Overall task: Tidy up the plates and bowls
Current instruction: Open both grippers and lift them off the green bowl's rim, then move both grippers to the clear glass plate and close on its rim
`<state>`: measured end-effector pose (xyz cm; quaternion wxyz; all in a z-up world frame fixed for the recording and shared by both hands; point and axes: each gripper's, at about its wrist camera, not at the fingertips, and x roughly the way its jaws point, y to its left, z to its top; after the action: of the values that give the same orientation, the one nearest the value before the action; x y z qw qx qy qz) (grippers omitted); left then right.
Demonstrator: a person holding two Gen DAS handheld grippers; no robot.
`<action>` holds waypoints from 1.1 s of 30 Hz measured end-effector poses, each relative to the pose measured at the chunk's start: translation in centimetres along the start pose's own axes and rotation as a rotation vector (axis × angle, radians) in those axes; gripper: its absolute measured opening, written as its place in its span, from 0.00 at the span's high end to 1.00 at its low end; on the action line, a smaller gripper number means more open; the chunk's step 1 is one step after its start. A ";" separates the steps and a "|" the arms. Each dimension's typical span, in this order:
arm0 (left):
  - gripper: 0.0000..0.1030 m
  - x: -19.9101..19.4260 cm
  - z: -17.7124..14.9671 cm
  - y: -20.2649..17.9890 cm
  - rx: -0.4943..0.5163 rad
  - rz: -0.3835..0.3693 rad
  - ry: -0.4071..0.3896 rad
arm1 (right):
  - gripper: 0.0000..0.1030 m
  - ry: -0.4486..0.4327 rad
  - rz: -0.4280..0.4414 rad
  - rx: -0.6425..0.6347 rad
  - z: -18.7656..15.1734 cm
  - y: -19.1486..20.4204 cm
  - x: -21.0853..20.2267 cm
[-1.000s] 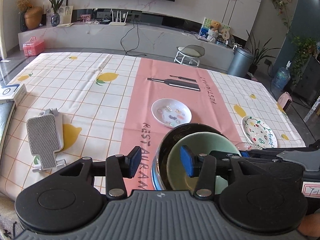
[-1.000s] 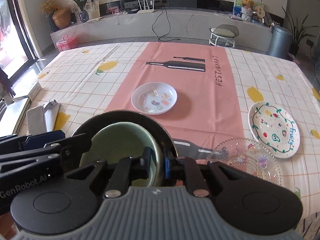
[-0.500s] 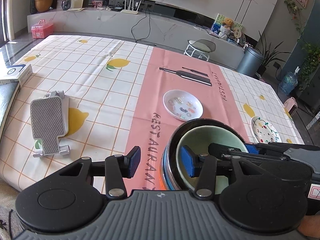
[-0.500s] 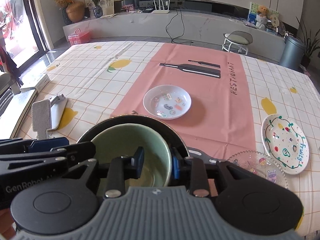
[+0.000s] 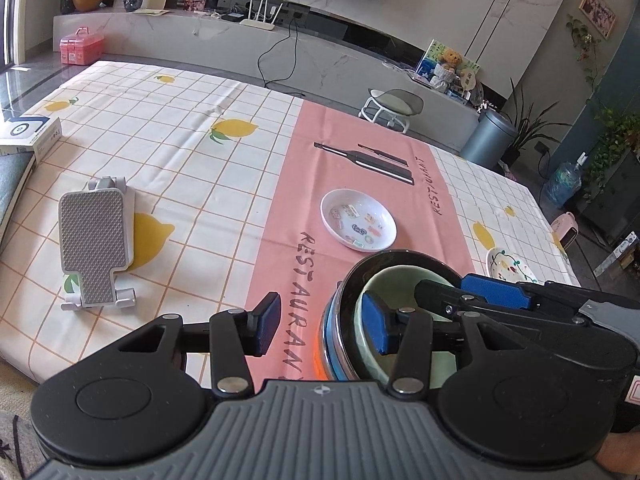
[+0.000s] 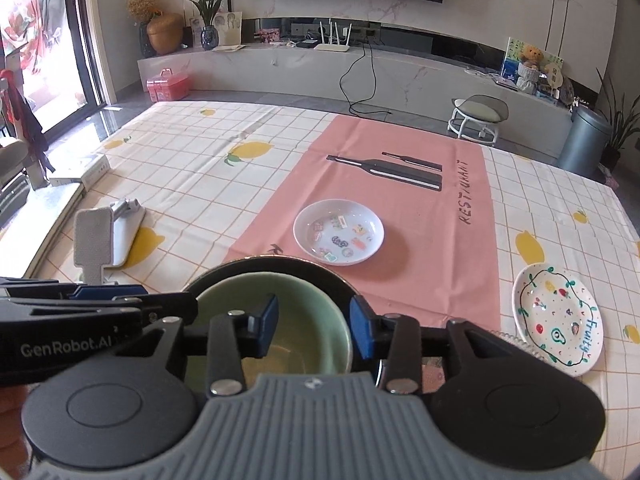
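A pale green bowl sits nested in a black bowl on a stack with blue and orange rims at the table's near edge. My right gripper is open, its jaws straddling the right rims of the nested bowls. My left gripper is open, straddling the stack's left rim. A white sticker plate lies on the pink runner. A painted "Fruity" plate lies at the right, with a clear glass plate partly hidden beside it.
A grey and white phone stand lies on the left of the lemon tablecloth. A white box sits at the far left edge. Behind the table are a stool and a grey bin.
My right gripper has opened from its grip on the green bowl's rim. Both grippers have risen and pulled back slightly. The left gripper stays open.
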<state>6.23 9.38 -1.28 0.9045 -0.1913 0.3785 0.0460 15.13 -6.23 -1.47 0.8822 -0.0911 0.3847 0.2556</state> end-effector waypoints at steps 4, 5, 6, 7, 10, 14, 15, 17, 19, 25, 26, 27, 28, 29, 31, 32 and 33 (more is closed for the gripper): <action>0.47 -0.1 0.1 0.3 -0.017 -0.026 0.003 | 0.34 -0.056 -0.070 -0.031 0.2 0.3 -0.7; 0.47 0.0 0.1 0.2 -0.017 -0.030 0.004 | 0.34 -0.069 -0.081 -0.044 0.2 0.3 -0.9; 0.47 0.0 0.1 0.2 -0.014 -0.030 0.005 | 0.34 -0.075 -0.078 -0.046 0.3 0.2 -1.0; 0.46 0.0 0.1 0.1 -0.009 -0.029 0.004 | 0.34 -0.074 -0.070 -0.037 0.3 -0.1 -1.1; 0.46 0.0 0.0 -0.2 0.006 -0.028 0.004 | 0.27 -0.072 -0.061 -0.006 0.5 -0.9 -1.2; 0.39 -0.2 0.0 -0.5 0.011 -0.034 -0.007 | 0.19 -0.076 -0.068 0.009 0.5 -1.6 -1.3; 0.38 -0.2 0.0 -0.6 0.012 -0.035 -0.012 | 0.17 -0.079 -0.067 0.014 0.5 -1.9 -1.4; 0.33 -0.6 0.0 -0.8 0.015 -0.047 -0.021 | 0.14 -0.082 -0.070 0.021 0.6 -2.2 -1.6; 0.29 -1.1 0.0 -0.9 0.010 -0.067 -0.028 | 0.07 -0.085 -0.073 0.019 0.6 -2.6 -1.8; 0.22 -2.6 0.4 -2.4 0.034 -0.064 -0.071 | 0.03 -0.113 -0.047 0.058 1.1 -4.2 -2.9; 0.22 -2.7 0.5 -2.9 0.047 -0.058 -0.076 | 0.03 -0.106 -0.045 0.065 1.2 -4.4 -3.0; 0.22 -2.8 0.6 -3.3 0.059 -0.055 -0.079 | 0.03 -0.101 -0.044 0.070 1.4 -4.7 -3.1; 0.22 -2.9 0.8 -3.9 0.072 -0.056 -0.075 | 0.03 -0.104 -0.044 0.077 1.5 -5.0 -3.4; 0.22 -2.9 0.9 -4.4 0.083 -0.059 -0.064 | 0.03 -0.114 -0.044 0.082 1.5 -5.4 -3.8; 0.22 -3.1 1.1 -5.5 0.101 -0.079 -0.046 | 0.03 -0.139 -0.040 0.096 1.6 -6.3 -4.6; 0.22 -3.2 1.1 -6.1 0.106 -0.088 -0.043 | 0.03 -0.148 -0.039 0.105 1.6 -6.8 -5.0; 0.22 -3.3 1.1 -6.7 0.115 -0.094 -0.039 | 0.03 -0.157 -0.041 0.116 1.6 -7.4 -5.4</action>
<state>6.13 3.82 3.86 0.9224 -0.1556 0.3532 -0.0148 16.88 -14.02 3.26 0.9185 -0.0275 0.3268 0.2211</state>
